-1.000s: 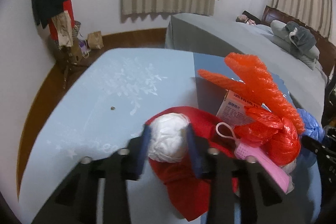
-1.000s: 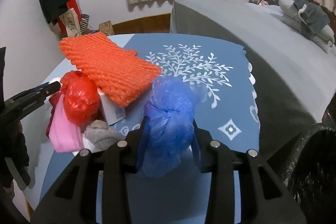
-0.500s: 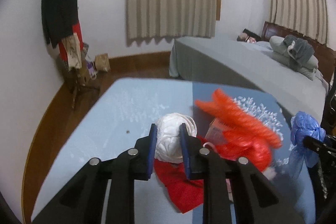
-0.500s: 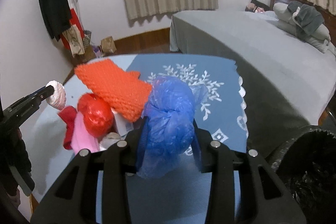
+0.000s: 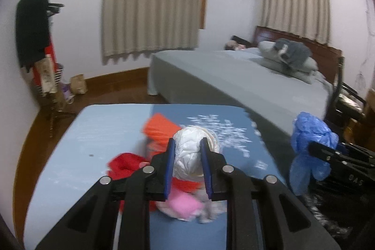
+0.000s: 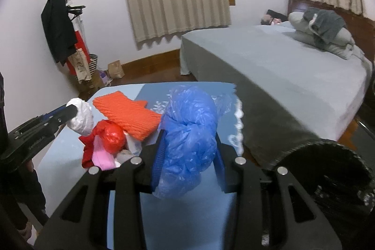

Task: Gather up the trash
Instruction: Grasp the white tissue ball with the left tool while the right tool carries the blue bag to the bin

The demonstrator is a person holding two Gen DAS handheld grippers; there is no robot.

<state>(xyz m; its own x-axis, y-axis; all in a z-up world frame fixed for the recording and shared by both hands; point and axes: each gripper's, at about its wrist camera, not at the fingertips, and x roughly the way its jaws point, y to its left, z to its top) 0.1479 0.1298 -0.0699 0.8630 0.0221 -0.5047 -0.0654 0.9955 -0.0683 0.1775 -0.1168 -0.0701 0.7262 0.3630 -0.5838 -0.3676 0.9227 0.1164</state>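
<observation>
White wad [image 5: 188, 154] pinched inside left hand-held gripper [image 5: 187, 165].

White wad [image 5: 188, 154], knotted blue bag [image 6: 187, 142] — both held aloft.

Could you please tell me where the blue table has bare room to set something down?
The pale blue table lies bare on its left side, between its left edge and the crowded trash pile around the orange ribbed foam sheet. The darker patterned strip between that pile and the grey bed looks free too.
</observation>
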